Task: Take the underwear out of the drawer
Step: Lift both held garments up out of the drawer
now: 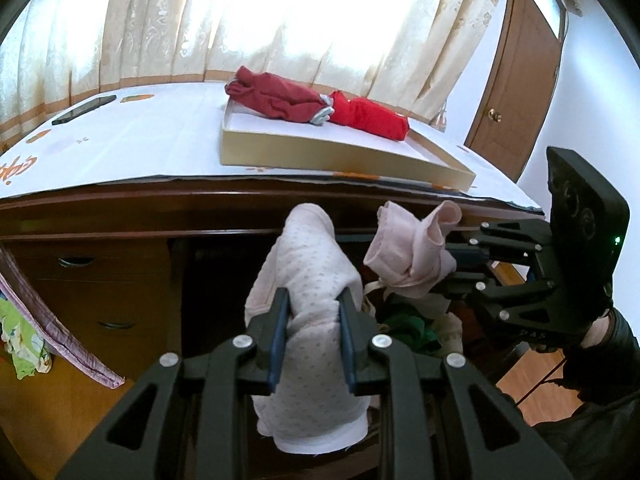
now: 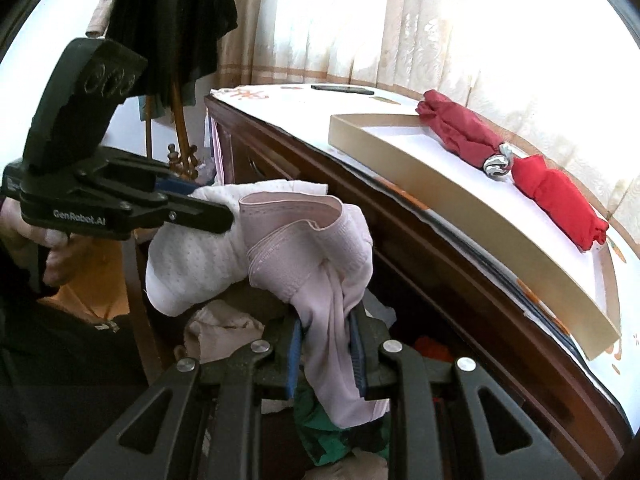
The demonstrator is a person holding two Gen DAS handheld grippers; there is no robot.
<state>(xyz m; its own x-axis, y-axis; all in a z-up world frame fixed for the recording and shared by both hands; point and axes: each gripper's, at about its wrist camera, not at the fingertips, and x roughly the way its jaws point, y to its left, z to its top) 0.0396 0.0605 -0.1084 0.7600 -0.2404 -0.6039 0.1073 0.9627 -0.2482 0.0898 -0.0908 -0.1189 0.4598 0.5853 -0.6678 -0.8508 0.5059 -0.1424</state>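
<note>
My left gripper is shut on a white dotted piece of underwear, held up in front of the desk edge; it also shows in the right wrist view. My right gripper is shut on a pale pink piece of underwear, seen in the left wrist view just right of the white one. Below both, the open drawer holds more clothes, with a green garment among them. Two red rolled garments lie in a shallow box on the desk.
The wooden desk has a white cover and a black phone at its far left. Desk drawers stand at the left. A brown door is at the right. A coat stand with dark clothing stands beyond the desk.
</note>
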